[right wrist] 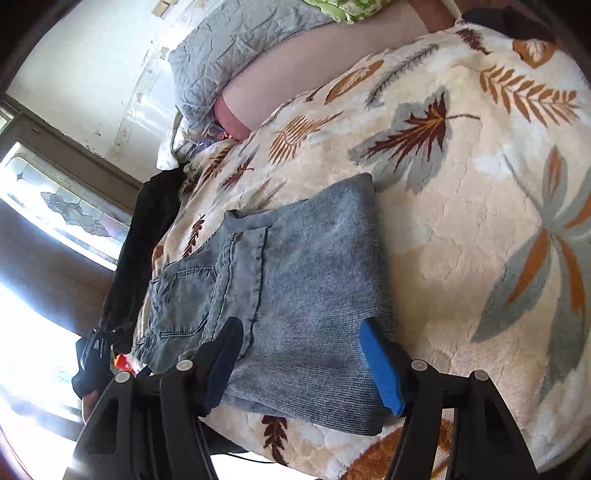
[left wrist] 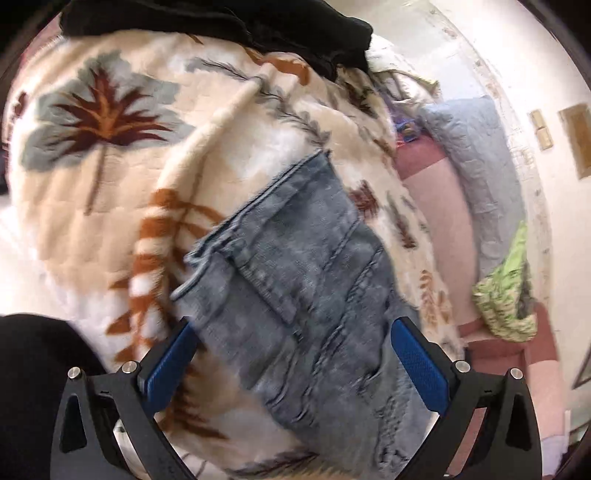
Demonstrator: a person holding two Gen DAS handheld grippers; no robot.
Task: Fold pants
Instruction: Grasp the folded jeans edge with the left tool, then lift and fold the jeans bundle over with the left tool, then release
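Light blue jeans (right wrist: pixel 291 280) lie folded into a compact stack on a cream blanket with leaf prints (right wrist: pixel 461 206). A back pocket and waistband show on the left part of the stack. In the left wrist view the jeans (left wrist: pixel 306 295) lie blurred between the fingers. My left gripper (left wrist: pixel 291 332) is open, just above the denim, holding nothing. My right gripper (right wrist: pixel 301 332) is open over the near edge of the stack, with the blue pads on either side of it.
Dark clothing (left wrist: pixel 221 26) lies at the blanket's far edge and also shows in the right wrist view (right wrist: pixel 147 236). A grey quilted pillow (right wrist: pixel 236 48), a green patterned cloth (left wrist: pixel 509 295) and pink bedding (left wrist: pixel 436 206) lie beyond. A bright window (right wrist: pixel 55 206) is at left.
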